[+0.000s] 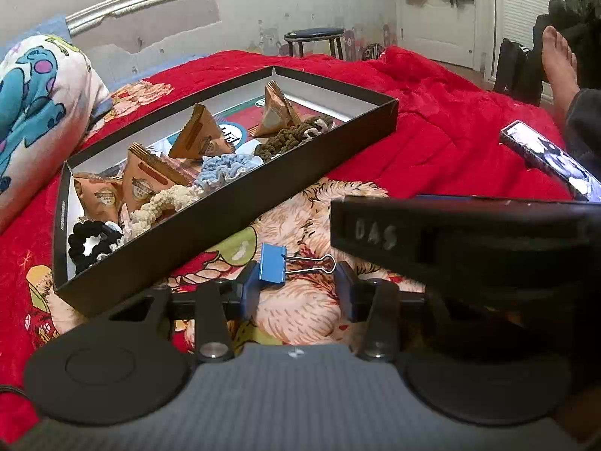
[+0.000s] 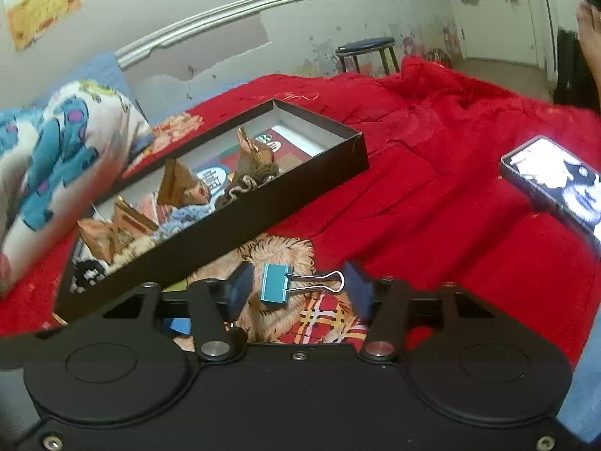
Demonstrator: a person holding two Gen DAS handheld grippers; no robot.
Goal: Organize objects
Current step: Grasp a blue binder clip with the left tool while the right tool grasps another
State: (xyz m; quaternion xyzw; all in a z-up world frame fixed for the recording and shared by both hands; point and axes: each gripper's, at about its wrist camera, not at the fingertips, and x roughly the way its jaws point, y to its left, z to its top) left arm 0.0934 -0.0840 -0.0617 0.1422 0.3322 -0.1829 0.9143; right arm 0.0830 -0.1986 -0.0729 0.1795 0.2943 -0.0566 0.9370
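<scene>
Where the left wrist view looks along its fingers, the left gripper [image 1: 296, 285] stands wide, holding nothing; a blue binder clip [image 1: 273, 263] lies on the red blanket [image 1: 432, 143] in the gap, close to the left finger, wire handles pointing toward the right one. Contact cannot be told. Judged: jaws straddle the clip ahead of a pinch. The right gripper's body [image 1: 469, 240] crowds in from the right.
- Black box [image 1: 233, 203]: shallow, open-topped, just beyond the clip. Holds triangular orange snack packets [image 1: 199, 135], one each of blue scrunchie [image 1: 229, 169], brown scrunchie [image 1: 289, 139], cream scrunchie [image 1: 161, 203] and black scrunchie [image 1: 90, 240], lined along the near wall. Judged: like kept with like; clip the only item seen outside.
- Phone [image 1: 548, 161]: screen lit, well apart, right.

Where the right wrist view takes over, the right gripper [image 2: 296, 289] is likewise spread wide and empty; the same clip sits between its fingers, on the blanket.
- Box: same packets and scrunchies, partly hidden by its near wall.
- Cartoon-print pillow [image 2: 56, 158]: left, beside box.
</scene>
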